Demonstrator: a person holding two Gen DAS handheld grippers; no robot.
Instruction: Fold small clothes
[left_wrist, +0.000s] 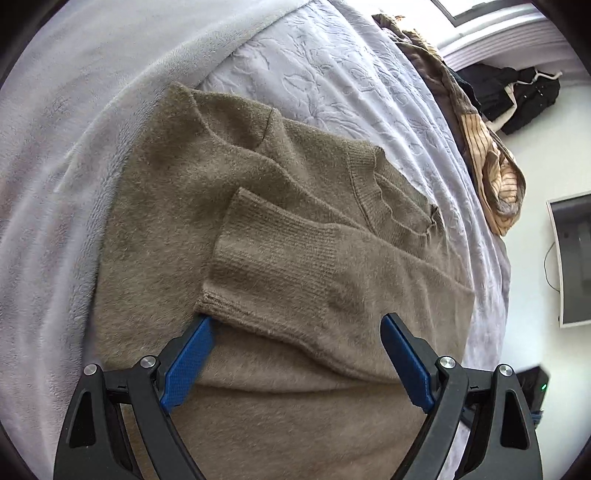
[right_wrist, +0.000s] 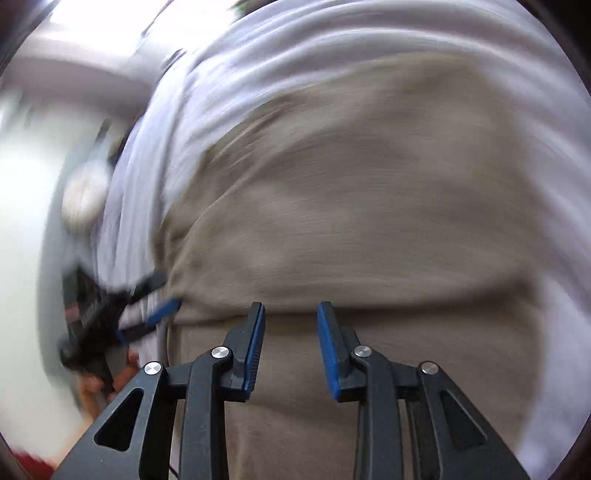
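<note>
A lilac bedspread (left_wrist: 332, 62) covered the bed; on it lay a taupe sweater (left_wrist: 258, 229), one sleeve (left_wrist: 295, 273) folded across its body toward 9 o'clock. The left gripper (left_wrist: 295, 325) stood wide open, empty, astride the cuff at 6 o'clock. The right gripper (right_wrist: 290, 314), blurred, was partly open over the sweater, holding nothing.

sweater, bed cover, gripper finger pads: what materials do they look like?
Sweater: fuzzy knit, probably wool or acrylic; brushed nap, ribbed cuff and collar. Bed cover: pale lilac fabric, matte, embossed leaf pattern; the blanket beside it looks like plush fleece. Left gripper pads: blue, fine-textured, likely plastic or rubber, on black, probably plastic, fingers.
</note>
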